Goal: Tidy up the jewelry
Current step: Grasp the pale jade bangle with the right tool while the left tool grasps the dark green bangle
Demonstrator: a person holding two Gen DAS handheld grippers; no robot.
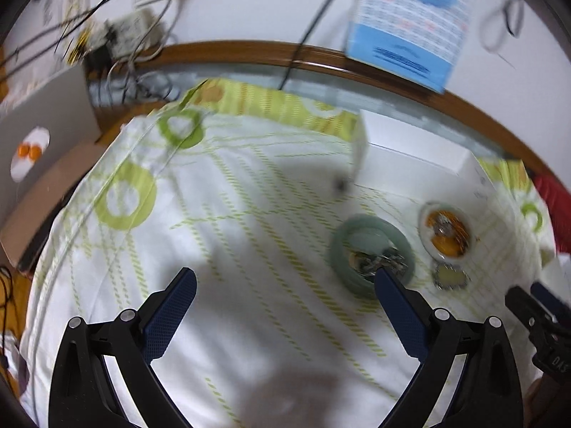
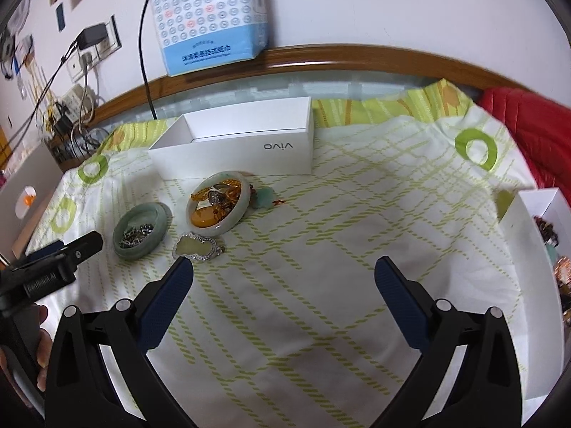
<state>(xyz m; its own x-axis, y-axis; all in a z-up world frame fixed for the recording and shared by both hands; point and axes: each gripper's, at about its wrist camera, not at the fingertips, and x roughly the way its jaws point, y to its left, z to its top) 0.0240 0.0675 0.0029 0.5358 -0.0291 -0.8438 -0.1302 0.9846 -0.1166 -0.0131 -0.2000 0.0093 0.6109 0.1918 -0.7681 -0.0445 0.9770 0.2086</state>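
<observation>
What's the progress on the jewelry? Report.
Done: some pieces already lie in the right box. In hand: nothing; left gripper and right gripper are open. Left: two filled bangles and the pendant on the cloth; the vivo box looks empty.

open cloth (image 2: 285, 303) ahead, bangles (image 2: 141, 230) left, box (image 2: 528, 249) right

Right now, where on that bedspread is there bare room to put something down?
The widest free patch lies between the right gripper and the white vivo box, stretching toward the second white box. It is crowded by the green bangle, the white bangle and the cloud pendant.
</observation>
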